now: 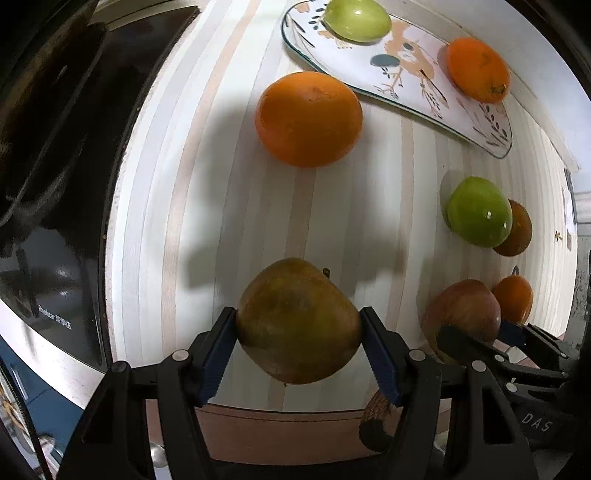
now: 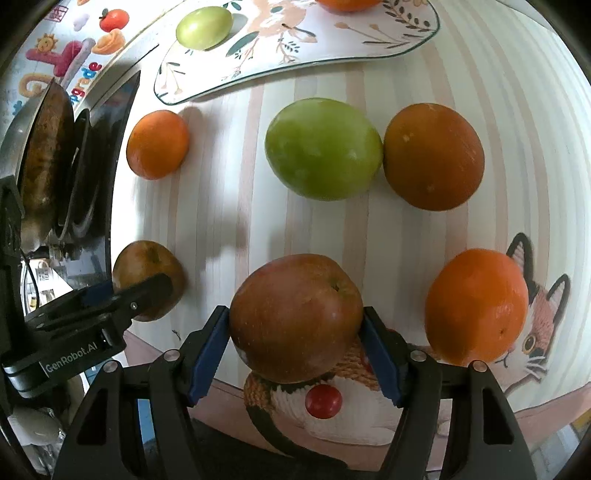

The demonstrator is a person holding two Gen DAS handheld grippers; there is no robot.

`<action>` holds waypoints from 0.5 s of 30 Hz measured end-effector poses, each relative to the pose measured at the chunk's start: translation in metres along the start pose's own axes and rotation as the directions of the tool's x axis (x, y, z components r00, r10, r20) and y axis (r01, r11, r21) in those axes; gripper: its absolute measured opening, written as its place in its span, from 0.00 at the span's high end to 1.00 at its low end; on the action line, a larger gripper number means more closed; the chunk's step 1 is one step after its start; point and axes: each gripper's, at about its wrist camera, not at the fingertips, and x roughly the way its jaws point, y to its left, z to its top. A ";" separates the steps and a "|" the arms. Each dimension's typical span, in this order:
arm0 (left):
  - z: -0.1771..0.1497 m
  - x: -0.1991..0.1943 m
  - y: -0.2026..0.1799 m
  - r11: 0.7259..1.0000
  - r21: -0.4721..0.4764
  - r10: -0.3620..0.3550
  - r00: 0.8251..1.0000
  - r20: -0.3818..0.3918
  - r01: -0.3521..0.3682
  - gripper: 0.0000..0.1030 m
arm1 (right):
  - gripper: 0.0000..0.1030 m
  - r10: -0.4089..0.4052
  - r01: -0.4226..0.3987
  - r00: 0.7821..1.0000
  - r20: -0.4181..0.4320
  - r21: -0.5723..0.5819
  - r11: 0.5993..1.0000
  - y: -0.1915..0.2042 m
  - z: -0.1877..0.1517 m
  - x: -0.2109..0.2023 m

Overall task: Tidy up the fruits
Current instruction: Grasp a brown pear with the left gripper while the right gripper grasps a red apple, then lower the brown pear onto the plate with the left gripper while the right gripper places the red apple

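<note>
My left gripper (image 1: 297,314) is shut on a brown-green apple (image 1: 295,332) just above the striped cloth, both blue pads pressing its sides. My right gripper (image 2: 295,314) is shut on a red apple (image 2: 291,291) in the same way. Each view shows the other pair: the right gripper (image 1: 480,328) and the left gripper (image 2: 136,291). A flower-patterned plate (image 1: 369,62) at the far side holds a green fruit (image 1: 356,18) and an orange (image 1: 476,68). Loose on the cloth lie an orange (image 1: 308,118), a green apple (image 2: 323,147), a dark orange (image 2: 434,155) and another orange (image 2: 476,306).
A black glass cooktop (image 1: 55,184) borders the cloth on the left, with a dark pan (image 2: 44,147) on it. The table's near edge runs just below both grippers. A cat picture (image 2: 535,314) is printed on the cloth at the right.
</note>
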 end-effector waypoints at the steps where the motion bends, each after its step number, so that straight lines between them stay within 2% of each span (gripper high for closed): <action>1: -0.005 -0.001 0.006 1.000 0.000 0.000 1.000 0.001 0.000 0.38 | 0.29 0.000 0.000 1.000 0.000 -0.001 1.000 0.001 0.001 0.001; 6: -0.005 -0.021 0.013 1.000 0.002 -0.006 1.000 0.026 0.006 0.38 | 0.30 -0.007 0.007 1.000 0.005 -0.009 1.000 0.002 0.000 -0.002; 10: -0.004 -0.054 0.019 0.998 -0.009 -0.068 0.995 0.070 0.069 0.38 | 0.30 0.024 -0.024 1.000 0.009 -0.007 1.000 0.001 0.002 -0.016; 15: 0.020 -0.111 0.010 0.993 0.019 -0.120 0.977 0.179 0.118 0.38 | 0.30 0.078 -0.079 0.989 0.127 -0.002 0.997 0.005 0.022 -0.073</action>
